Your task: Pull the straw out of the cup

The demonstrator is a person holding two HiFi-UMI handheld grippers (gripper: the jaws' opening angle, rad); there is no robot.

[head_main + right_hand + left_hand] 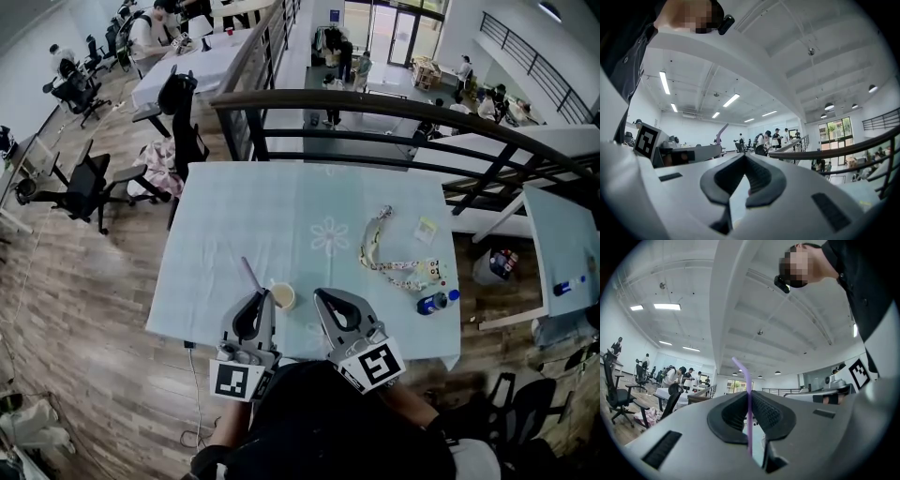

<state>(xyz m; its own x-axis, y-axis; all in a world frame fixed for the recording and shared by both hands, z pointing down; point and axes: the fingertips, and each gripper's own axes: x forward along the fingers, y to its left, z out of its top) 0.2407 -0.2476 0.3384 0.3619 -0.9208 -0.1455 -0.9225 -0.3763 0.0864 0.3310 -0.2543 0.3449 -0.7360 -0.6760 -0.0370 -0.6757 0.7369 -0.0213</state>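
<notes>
Firmly, left gripper (749, 399) jaws pinch the purple straw (747, 378).

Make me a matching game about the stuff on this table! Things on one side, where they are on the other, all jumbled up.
Things:
1 straw
2 cup
3 bottle
4 lanyard

Places:
A lying near the table's right edge
B pinched in the left gripper
C standing upright beside that gripper's tip
D looped flat, farther back than the bottle

Pairs: 1-B, 2-C, 3-A, 4-D
</notes>
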